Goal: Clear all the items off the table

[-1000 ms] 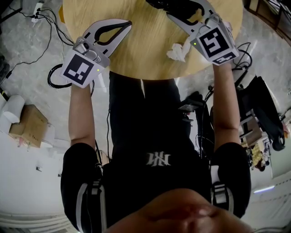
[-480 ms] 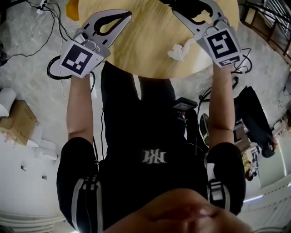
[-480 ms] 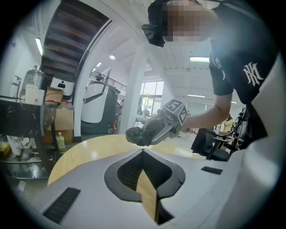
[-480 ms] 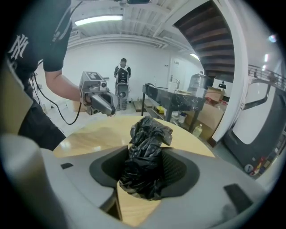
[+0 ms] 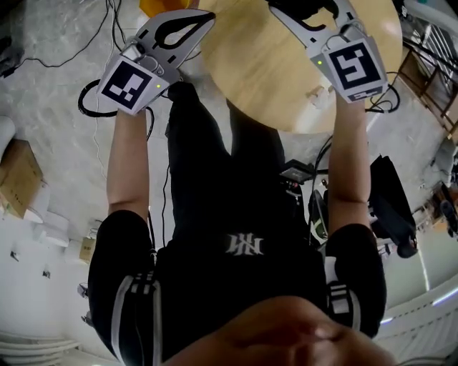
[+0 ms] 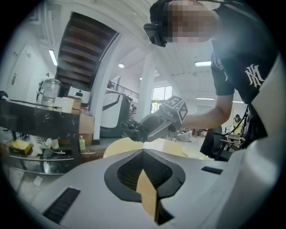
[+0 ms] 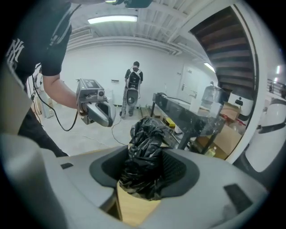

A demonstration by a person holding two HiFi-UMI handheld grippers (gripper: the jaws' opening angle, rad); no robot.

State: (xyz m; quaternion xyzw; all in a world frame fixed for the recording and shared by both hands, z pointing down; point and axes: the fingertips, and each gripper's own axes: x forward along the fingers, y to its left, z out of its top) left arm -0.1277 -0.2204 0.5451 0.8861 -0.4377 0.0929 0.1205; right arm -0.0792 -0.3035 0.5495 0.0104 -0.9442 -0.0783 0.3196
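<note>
On the floor at the far left of the head view lies a cardboard box (image 5: 14,175). A coiled black cable (image 5: 87,118) lies nearer the person, just beside the left marker cube (image 5: 129,84).

The left tongs (image 5: 207,16) are held off the left edge of the round wooden surface (image 5: 272,71), over the floor. Their jaws are together at the tips, leaving only the teardrop-shaped opening behind them. The left gripper view confirms this state: nothing sits between the jaws, and only a wedge of the surface shows through the opening. The same view shows the other tool across the surface, its jaws clamped on a dark bundle.

The person stands against the near edge of the surface, one forearm reaching out on each side.

A crumpled white tissue (image 5: 317,96) lies on the surface near its edge, just beside the right marker cube (image 5: 354,68) and partly hidden by it.

The right tongs (image 7: 147,152) are held above the right part of the surface. Their jaws stand partly apart and are closed on a crumpled black plastic bag (image 7: 145,132). The bag fills the space between the jaws and rises past their tips. It is clear of the surface, which shows as a wedge of wood below it. The right gripper view also shows the left tool beyond the bag, at the left.
</note>
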